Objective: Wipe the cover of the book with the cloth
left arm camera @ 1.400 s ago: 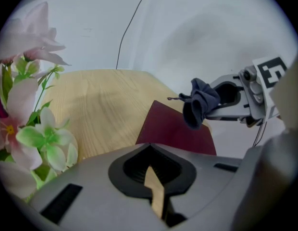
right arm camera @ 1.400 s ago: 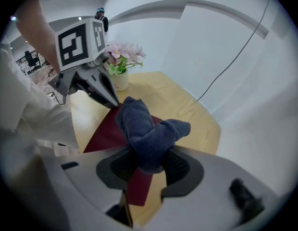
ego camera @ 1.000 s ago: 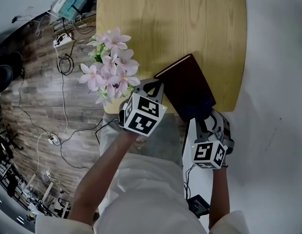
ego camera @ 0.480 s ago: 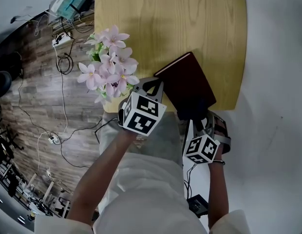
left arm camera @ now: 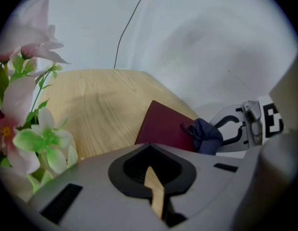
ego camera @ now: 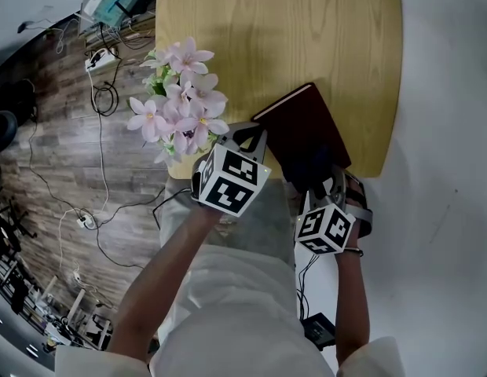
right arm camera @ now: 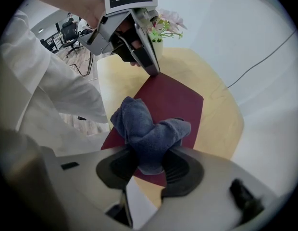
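While tight on cloth [right arm camera: 148, 129], right gripper [right arm camera: 150, 166]

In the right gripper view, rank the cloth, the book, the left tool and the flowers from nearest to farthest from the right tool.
1. cloth: pinched between the jaws of the right tool.
2. book: just ahead, beneath the cloth.
3. left tool: at the book's far corner.
4. flowers: behind the left tool.
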The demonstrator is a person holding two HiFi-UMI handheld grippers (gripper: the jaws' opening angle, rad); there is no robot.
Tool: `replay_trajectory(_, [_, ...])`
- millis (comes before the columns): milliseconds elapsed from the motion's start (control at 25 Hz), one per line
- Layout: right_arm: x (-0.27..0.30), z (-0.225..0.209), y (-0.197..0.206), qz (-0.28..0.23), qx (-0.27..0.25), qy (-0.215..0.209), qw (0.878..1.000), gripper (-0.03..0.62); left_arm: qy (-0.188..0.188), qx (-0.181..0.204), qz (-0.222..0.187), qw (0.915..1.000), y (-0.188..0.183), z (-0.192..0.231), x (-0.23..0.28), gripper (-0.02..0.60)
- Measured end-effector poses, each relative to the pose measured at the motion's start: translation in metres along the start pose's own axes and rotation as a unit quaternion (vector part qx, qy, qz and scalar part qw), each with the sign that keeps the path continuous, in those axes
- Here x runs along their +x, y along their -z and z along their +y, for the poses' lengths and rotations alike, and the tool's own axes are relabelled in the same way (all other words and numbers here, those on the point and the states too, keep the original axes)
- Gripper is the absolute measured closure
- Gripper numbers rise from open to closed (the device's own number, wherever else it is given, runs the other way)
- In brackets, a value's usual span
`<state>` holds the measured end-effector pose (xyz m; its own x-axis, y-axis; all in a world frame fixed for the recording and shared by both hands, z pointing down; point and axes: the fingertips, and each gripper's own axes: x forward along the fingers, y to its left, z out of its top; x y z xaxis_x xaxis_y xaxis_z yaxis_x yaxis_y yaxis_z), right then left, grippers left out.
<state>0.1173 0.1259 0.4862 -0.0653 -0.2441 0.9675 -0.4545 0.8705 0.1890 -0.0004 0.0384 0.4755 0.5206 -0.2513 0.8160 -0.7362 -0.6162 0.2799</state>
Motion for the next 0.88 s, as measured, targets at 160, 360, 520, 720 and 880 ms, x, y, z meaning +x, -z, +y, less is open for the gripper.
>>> replay_trajectory(160, [0.002, -0.007, -0.010, -0.008, -0.008, 0.003, 1.000, 0.444, -0.001, -0.001, -0.003, 1.0000, 0.000, 0.000, 0.000, 0.572])
replay_trajectory(360, [0.005, -0.015, -0.024, -0.019, -0.013, 0.009, 1.000, 0.444, 0.000, -0.003, -0.004, 1.0000, 0.000, 0.000, 0.000, 0.572])
replay_trajectory(520, [0.007, -0.021, -0.036, -0.029, -0.017, 0.015, 0.999, 0.444, 0.001, -0.002, -0.004, 1.0000, 0.000, 0.000, -0.001, 0.572])
replay_trajectory(720, [0.009, -0.028, -0.049, -0.047, -0.025, 0.019, 0.998, 0.444, 0.003, -0.001, -0.004, 1.0000, 0.000, 0.000, -0.001, 0.572])
replay_trajectory(880, [0.011, -0.036, -0.063, -0.064, -0.038, 0.022, 0.997, 0.444, 0.005, -0.002, -0.003, 1.0000, 0.000, -0.001, -0.001, 0.572])
